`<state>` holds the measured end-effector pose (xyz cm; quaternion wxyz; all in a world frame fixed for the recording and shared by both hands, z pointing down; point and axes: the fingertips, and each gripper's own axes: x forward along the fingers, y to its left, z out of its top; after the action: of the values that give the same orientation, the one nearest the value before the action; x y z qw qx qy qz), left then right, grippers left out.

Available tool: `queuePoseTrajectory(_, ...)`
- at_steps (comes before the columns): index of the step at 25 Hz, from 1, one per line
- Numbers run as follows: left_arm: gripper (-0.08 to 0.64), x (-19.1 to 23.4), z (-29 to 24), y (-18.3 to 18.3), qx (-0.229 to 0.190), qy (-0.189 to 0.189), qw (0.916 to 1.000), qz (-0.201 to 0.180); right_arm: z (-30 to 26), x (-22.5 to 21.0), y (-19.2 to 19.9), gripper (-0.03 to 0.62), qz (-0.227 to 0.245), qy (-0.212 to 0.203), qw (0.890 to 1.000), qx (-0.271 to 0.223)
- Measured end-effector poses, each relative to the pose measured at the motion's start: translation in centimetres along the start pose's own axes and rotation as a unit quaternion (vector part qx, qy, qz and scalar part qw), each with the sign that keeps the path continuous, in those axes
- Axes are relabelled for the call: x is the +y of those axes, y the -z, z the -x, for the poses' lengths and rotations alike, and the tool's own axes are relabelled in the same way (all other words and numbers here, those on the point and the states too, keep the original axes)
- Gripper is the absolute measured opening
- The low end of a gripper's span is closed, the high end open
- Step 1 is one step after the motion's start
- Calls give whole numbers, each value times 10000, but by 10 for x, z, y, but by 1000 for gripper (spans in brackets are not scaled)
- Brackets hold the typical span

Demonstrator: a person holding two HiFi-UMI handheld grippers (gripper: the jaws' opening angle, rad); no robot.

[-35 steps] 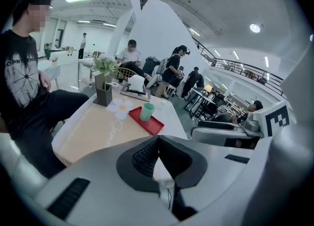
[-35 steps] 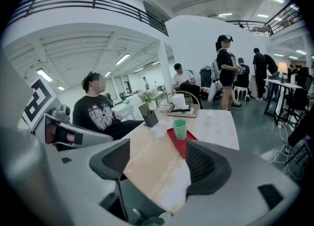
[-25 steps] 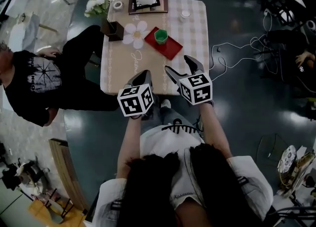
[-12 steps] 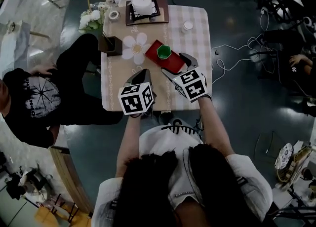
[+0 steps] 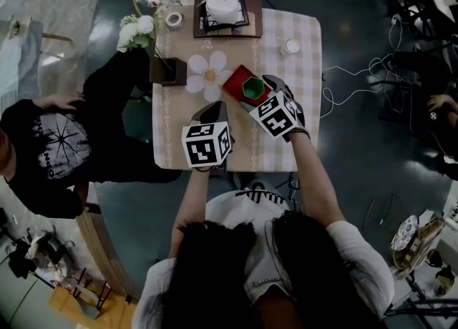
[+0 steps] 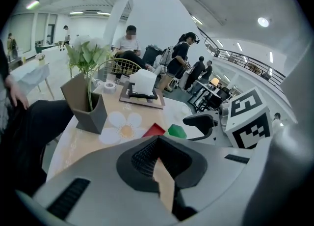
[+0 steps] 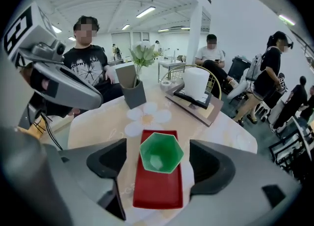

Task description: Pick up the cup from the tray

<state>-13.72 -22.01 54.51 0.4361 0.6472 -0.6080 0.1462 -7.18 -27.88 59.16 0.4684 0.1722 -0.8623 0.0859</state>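
A green six-sided cup (image 5: pixel 252 88) (image 7: pixel 161 152) stands upright on a small red tray (image 5: pixel 233 79) (image 7: pixel 158 193) near the middle of the table. My right gripper (image 5: pixel 260 94) (image 7: pixel 160 163) has reached over the tray's near end. Its jaws are opening, with one on each side of the cup, and neither pad touches it. My left gripper (image 5: pixel 212 113) (image 6: pixel 158 141) hovers over the table's front part, left of the tray, shut with nothing in it. In the left gripper view the cup (image 6: pixel 176 131) shows beyond the jaws.
Left of the tray lie a white flower-shaped mat (image 5: pixel 209 75) and a grey box with white flowers (image 5: pixel 166 70). At the far edge are a white cylinder on a dark board (image 5: pixel 223 7), a tape roll (image 5: pixel 173 18) and a small white lid (image 5: pixel 290 47). A person in black (image 5: pixel 50 149) sits at the left.
My right gripper has moved forward from the table's front edge to the tray and now brackets the cup. The left gripper stayed near the front edge. The head view shifted.
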Motion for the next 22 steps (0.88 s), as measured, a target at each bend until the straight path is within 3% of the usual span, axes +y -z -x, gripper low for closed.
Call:
queuePoseTrajectory(6,8,11,-15,2,285,66,9995,100,-22,-2,5,385,-9,-336,9988,342)
queuePoseTrajectory(11,8,13,-23,2,385,121,9992,75,-36,-6,12,383,280,-211,9975,608)
queuePoseTrajectory(22,8,20,-23,4,392,142,9990,164,-39,-4,15,365,186,-236,9971,701)
